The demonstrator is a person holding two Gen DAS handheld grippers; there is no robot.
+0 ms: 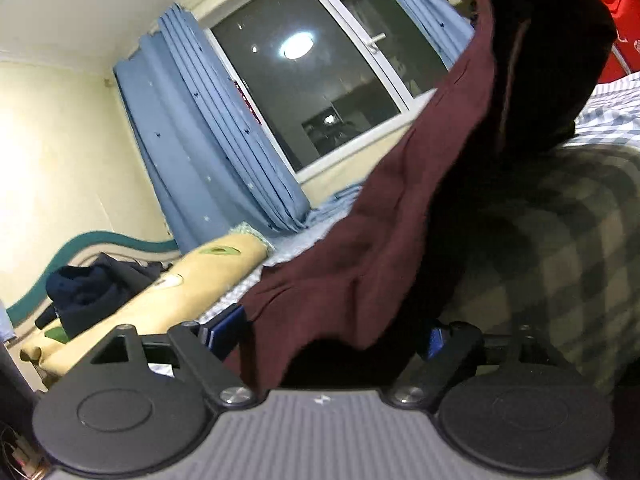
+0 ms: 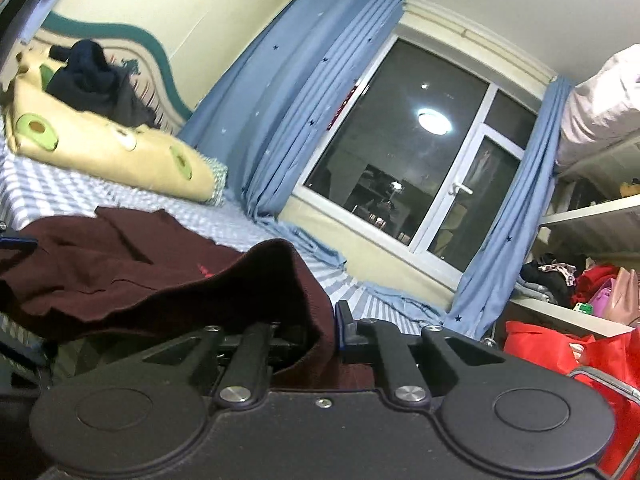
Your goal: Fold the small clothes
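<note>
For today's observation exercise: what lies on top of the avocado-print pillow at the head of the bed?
A heap of dark navy clothing sits on the avocado-print pillow, in front of the headboard. The pillow beneath the heap is hidden.

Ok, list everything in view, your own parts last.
maroon garment: one, dark red, lifted over the bed, held by both claws
bed sheet: one, blue-white check, beneath
avocado pillow: one, yellow, by the headboard
dark clothes: one pile, navy, on the pillow
curtains: blue, flanking the window
red bags: red, right of the bed
left claw: cloth between its fingers
right claw: cloth between its fingers
</note>
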